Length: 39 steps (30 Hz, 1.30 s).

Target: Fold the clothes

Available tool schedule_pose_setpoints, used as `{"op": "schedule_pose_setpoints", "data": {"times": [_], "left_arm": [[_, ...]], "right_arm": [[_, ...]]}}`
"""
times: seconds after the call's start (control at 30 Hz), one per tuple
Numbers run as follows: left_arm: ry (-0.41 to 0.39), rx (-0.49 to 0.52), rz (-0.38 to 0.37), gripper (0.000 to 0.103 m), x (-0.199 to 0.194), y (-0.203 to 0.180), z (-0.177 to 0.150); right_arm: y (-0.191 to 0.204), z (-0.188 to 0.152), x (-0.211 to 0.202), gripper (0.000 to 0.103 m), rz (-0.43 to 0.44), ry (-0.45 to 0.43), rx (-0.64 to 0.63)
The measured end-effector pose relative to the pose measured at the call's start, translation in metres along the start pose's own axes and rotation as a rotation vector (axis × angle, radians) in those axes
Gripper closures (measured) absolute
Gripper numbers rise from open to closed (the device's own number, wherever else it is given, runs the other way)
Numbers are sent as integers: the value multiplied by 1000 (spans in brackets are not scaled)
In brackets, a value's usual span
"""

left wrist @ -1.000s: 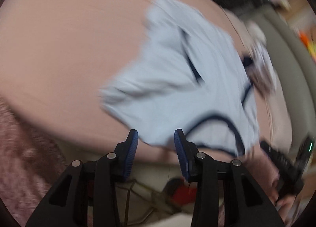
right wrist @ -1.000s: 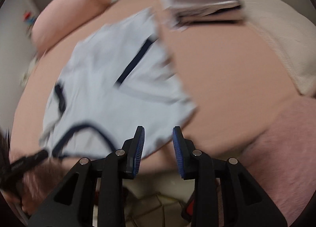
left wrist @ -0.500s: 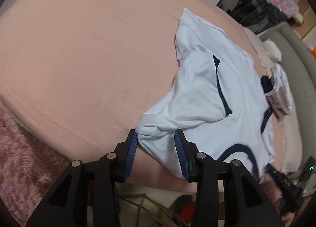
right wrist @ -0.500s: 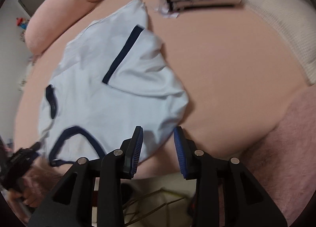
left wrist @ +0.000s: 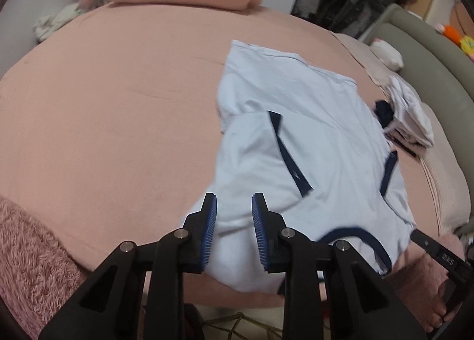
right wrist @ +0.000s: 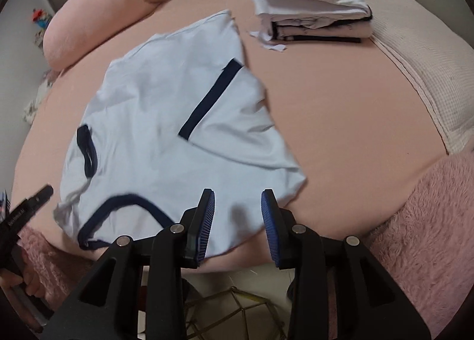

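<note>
Right gripper over shirt shoulder

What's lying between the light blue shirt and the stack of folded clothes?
Only bare pink sheet between shirt and stack, seen from the right wrist.

Both grippers hang with jaws parted, gripping nothing.

The left gripper points toward twelve o'clock, its blue ribbed pads apart with a clear gap between them. The right gripper points the same way, jaws spread a little wider. In the left wrist view the right hand wraps its handle at four o'clock; in the right wrist view the left hand grips at eight o'clock.
</note>
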State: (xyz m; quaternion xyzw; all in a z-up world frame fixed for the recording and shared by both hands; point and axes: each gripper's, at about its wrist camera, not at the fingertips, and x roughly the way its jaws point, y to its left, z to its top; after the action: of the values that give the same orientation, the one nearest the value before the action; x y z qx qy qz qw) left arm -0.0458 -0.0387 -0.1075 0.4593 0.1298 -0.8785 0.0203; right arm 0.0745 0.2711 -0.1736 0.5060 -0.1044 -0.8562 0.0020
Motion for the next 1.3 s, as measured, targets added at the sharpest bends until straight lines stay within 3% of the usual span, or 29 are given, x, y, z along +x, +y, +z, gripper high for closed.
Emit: {"op": "schedule_pose_setpoints", "data": {"times": [0.07,0.13,0.2,0.3,0.4,0.5,0.57,0.63,0.8,0.83,0.87,1.07,1.17,1.3], "left_arm": [[6,47,-30,77,-5,-14,2],[39,119,-109,76,-3,-35,6],[68,211,-164,76,8,-64,11],[123,339,-205,76,40,-114,10],[159,347,-234,76,67,-148,14],[193,348,-261,74,93,-182,17],[201,331,-273,62,103,-193,21],[188,326,-288,61,109,-197,21],[161,313,-256,64,90,-169,17],[156,310,-249,84,86,-163,17],[151,308,-242,95,82,-157,16],[119,291,-201,94,57,-121,11],[103,283,-180,94,44,-103,8],[85,209,-192,93,46,-63,18]], "right_arm": [[-4,1,-3,70,1,-19,11],[-17,14,5,70,-24,-50,39],[-29,24,2,70,-64,-37,34],[-40,44,12,70,-53,-23,4],[-49,57,27,70,-41,4,19],[-65,59,45,70,33,35,102],[-70,52,53,70,51,60,114],[-69,50,56,70,42,63,88],[-67,49,66,70,4,61,55],[-67,50,68,70,-6,61,54],[-64,51,68,70,-22,54,39],[-44,50,50,70,-70,-10,-54],[-21,52,34,70,65,-9,-86],[44,59,34,70,259,39,-215]]}}
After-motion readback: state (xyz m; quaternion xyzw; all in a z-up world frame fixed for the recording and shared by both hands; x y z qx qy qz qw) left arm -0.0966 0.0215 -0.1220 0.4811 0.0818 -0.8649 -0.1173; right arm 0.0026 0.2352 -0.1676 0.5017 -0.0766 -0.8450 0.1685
